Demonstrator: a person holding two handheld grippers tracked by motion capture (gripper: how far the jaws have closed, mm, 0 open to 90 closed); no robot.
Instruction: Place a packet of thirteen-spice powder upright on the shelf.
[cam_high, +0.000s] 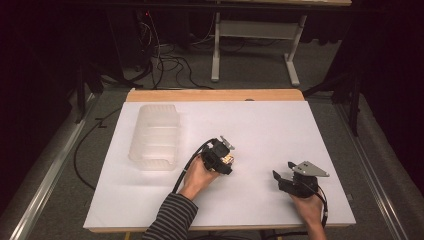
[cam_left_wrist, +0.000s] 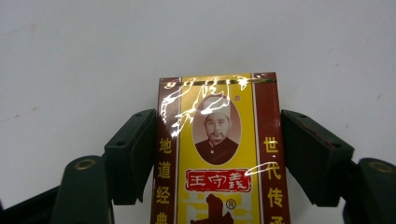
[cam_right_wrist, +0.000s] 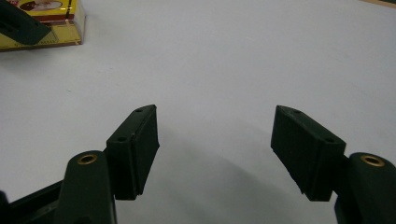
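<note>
Fingers (cam_left_wrist: 135, 154) of the left gripper (cam_left_wrist: 217, 154) stand on either side of a red-and-yellow packet (cam_left_wrist: 217, 186), the left one touching or nearly touching its dark red edge and the right one with a thin sliver of gap, so from here I cannot tell whether they have really closed on it or only bracket it. That packet lies flat on the white surface (cam_left_wrist: 93, 56), glossy, printed with gold characters down its red borders and an oval portrait on the yellow middle panel, its far end pointing away from the gripper. From the high view the left gripper (cam_high: 226, 159) sits a little left of the middle of the surface (cam_high: 270, 125), held by a hand (cam_high: 197, 176) coming out of a striped sleeve (cam_high: 170, 217), and a speck of the packet's yellow shows at its tip. Over on the right, the other gripper (cam_high: 281, 175) is held low near the front edge, well apart from the first, with its grey three-cornered plate (cam_high: 310, 169) on top. Its own fingers (cam_right_wrist: 135, 149) are spread wide with only bare white sheet between them, and a corner of the packet (cam_right_wrist: 51, 28) shows far off at the upper left of that view. A clear ribbed plastic bin (cam_high: 155, 135) stands at the left side of the surface, near the left gripper but not touching it.
</note>
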